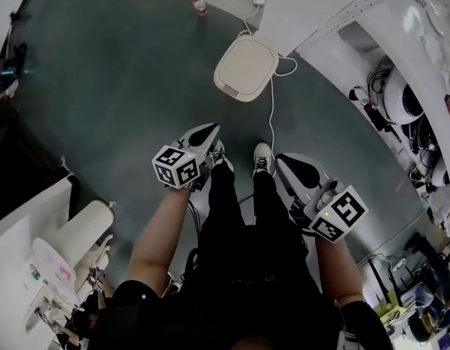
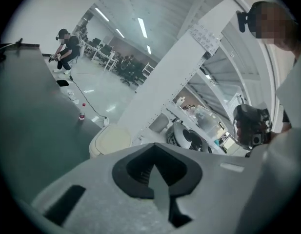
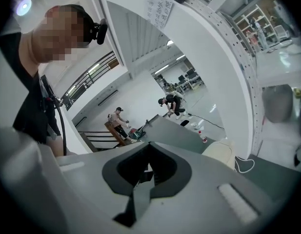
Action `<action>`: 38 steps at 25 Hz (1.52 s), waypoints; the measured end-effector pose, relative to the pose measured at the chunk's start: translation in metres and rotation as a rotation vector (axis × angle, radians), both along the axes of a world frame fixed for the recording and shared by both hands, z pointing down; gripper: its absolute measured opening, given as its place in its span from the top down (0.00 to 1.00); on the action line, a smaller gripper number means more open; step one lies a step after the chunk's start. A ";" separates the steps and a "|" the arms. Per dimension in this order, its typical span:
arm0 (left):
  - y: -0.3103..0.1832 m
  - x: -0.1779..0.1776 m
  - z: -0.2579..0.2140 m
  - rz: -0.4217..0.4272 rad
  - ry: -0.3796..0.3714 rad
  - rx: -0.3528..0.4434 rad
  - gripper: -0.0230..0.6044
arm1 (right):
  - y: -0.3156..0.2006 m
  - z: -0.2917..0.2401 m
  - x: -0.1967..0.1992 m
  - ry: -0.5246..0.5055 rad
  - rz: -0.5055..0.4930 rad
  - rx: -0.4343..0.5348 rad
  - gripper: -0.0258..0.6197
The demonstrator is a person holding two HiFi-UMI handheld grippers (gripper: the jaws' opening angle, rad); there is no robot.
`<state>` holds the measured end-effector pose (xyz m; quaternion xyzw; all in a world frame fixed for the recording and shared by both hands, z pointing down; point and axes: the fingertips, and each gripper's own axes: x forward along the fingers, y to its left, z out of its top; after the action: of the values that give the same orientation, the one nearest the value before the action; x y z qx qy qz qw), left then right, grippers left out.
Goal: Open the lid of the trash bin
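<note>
The trash bin [image 1: 245, 68] stands on the dark floor ahead of my feet, with its rounded cream lid down. It also shows low in the left gripper view as the cream bin [image 2: 111, 139], and at the right in the right gripper view as the bin [image 3: 221, 152]. My left gripper [image 1: 210, 127] is held above the floor short of the bin, its jaws shut and holding nothing. The right gripper [image 1: 281, 157] hangs lower right, farther from the bin, jaws together and holding nothing. Along their own views the left gripper [image 2: 152, 145] and right gripper [image 3: 148, 143] touch nothing.
A white cable [image 1: 271, 115] runs from the bin past my shoes [image 1: 262, 157]. A red-capped bottle [image 1: 200, 6] stands on the floor beyond. A white curved structure [image 1: 370, 28] lines the right side, white equipment [image 1: 71, 239] sits lower left. Other people work far off.
</note>
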<state>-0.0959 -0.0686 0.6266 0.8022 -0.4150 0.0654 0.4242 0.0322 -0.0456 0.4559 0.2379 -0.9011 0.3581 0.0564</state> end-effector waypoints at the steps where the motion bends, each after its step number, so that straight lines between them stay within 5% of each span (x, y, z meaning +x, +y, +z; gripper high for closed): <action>1: -0.005 -0.002 0.013 0.001 0.002 -0.012 0.97 | 0.000 0.009 0.000 0.006 0.015 -0.015 0.95; 13: -0.061 -0.015 0.168 -0.061 0.033 -0.135 0.96 | -0.025 0.106 0.002 0.048 0.105 -0.098 0.95; 23: -0.080 -0.019 0.279 -0.161 0.044 -0.277 0.84 | -0.032 0.177 -0.006 0.039 0.111 -0.178 0.95; 38: -0.102 -0.030 0.348 -0.301 0.054 -0.395 0.78 | -0.032 0.224 -0.004 0.035 0.096 -0.250 0.95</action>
<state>-0.1256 -0.1704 0.9745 0.6344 -0.4976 0.0600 0.5885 0.0287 -0.0779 0.6801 0.2781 -0.8360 0.4656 0.0839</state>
